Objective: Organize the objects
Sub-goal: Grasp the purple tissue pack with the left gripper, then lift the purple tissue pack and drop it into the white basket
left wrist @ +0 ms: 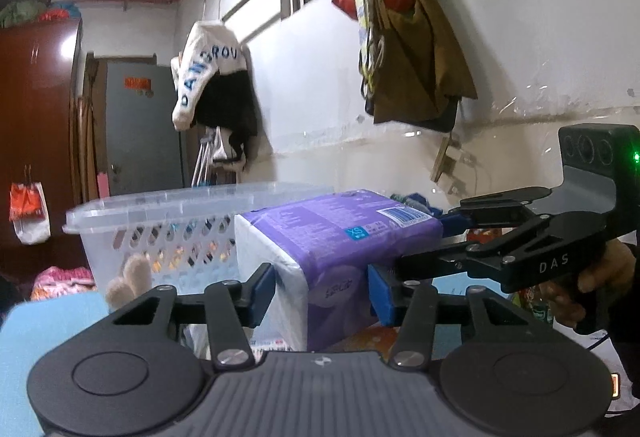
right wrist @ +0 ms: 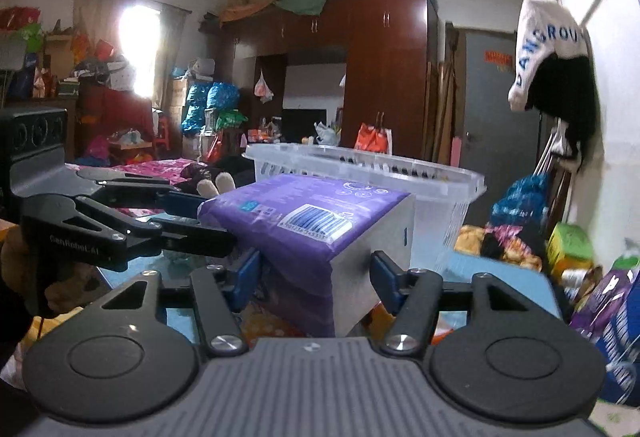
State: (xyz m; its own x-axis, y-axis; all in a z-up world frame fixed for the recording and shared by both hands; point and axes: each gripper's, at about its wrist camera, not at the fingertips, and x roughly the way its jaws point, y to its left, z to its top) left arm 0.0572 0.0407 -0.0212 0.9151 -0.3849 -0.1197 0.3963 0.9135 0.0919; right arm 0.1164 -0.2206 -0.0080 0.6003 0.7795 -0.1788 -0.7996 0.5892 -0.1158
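A purple and white wrapped pack (left wrist: 336,253) with a barcode is held up in front of a clear plastic basket (left wrist: 160,213). My left gripper (left wrist: 322,291) is shut on one end of the pack, its blue pads against both sides. My right gripper (right wrist: 316,277) is shut on the other end of the pack (right wrist: 312,233). The right gripper also shows in the left wrist view (left wrist: 440,237), coming in from the right. The left gripper shows in the right wrist view (right wrist: 192,221), coming in from the left. The basket (right wrist: 440,181) stands just behind the pack.
A beige plush toy (left wrist: 128,277) pokes up beside the basket. A light blue surface (left wrist: 48,337) lies below. Clothes and bags hang on the wall (left wrist: 408,37). Snack packets and cloths (right wrist: 568,249) are piled at the right. A brown wardrobe (right wrist: 384,77) stands behind.
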